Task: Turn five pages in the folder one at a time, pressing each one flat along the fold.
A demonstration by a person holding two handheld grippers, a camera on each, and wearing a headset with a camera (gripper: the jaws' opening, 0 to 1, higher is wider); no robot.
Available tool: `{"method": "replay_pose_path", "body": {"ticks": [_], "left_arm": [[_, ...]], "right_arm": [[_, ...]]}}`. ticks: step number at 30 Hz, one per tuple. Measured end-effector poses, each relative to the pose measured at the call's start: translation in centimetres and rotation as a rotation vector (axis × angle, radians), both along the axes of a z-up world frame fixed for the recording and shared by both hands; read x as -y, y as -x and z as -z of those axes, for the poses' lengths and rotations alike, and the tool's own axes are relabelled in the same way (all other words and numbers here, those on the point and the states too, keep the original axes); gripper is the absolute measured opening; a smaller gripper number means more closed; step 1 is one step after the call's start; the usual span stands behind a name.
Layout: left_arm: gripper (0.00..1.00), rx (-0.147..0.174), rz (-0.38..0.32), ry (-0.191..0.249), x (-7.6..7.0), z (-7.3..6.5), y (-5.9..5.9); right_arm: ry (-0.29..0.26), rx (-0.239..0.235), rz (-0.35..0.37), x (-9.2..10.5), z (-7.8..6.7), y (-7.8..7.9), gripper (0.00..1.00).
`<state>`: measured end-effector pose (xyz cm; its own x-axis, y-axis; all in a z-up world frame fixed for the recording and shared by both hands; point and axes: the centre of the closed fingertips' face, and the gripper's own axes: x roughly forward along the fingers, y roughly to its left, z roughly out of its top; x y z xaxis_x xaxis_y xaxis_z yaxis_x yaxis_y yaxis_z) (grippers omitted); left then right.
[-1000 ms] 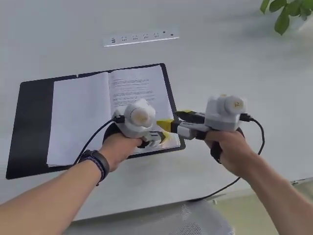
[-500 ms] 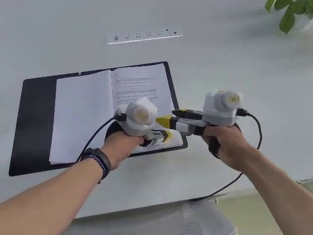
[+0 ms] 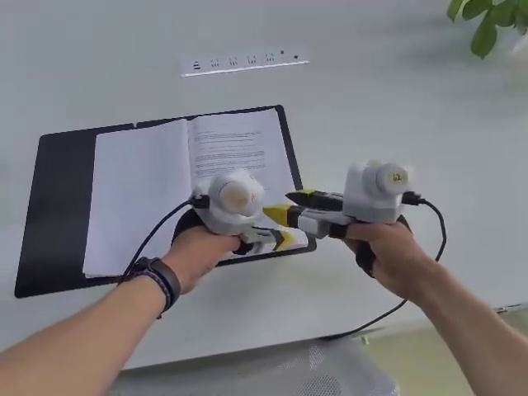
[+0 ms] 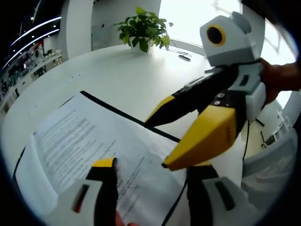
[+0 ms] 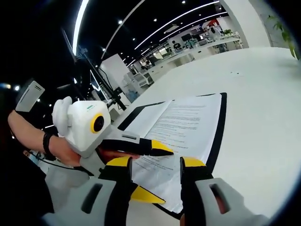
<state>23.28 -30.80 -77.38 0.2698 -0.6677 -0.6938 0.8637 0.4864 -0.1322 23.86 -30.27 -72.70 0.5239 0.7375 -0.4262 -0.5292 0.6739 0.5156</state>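
Note:
A black folder (image 3: 58, 206) lies open on the white table, with a blank left page (image 3: 136, 198) and a printed right page (image 3: 239, 148). My left gripper (image 3: 276, 239) hovers over that page's lower right corner, jaws apart and pointing right. In its own view the left gripper (image 4: 150, 165) has printed paper (image 4: 84, 141) lying below the gap. My right gripper (image 3: 279, 206) points left at the same corner, open, close above the left one. The right gripper (image 5: 156, 162) looks along the right page (image 5: 188, 122), with the left gripper (image 5: 167, 176) crossing in front.
A power strip (image 3: 245, 62) is set into the table beyond the folder. A potted plant (image 3: 487, 21) stands at the far right. The table's near edge runs just below the hands, and cables trail from both grippers.
Both grippers stay at the page's lower right corner. The right gripper has shifted only slightly and the left hand has sunk a little. The page has not lifted.

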Motion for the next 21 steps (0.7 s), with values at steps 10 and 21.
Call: {"method": "replay_pose_path", "body": {"ticks": [10, 21], "left_arm": [[0.56, 0.081, 0.05, -0.064, -0.2, 0.7, 0.0], [0.5, 0.076, 0.025, -0.036, -0.4, 0.6, -0.5]], "right_arm": [[0.006, -0.041, 0.071, 1.5, 1.4, -0.5, 0.44], [-0.028, -0.042, 0.065, 0.9, 1.1, -1.2, 0.44]]}}
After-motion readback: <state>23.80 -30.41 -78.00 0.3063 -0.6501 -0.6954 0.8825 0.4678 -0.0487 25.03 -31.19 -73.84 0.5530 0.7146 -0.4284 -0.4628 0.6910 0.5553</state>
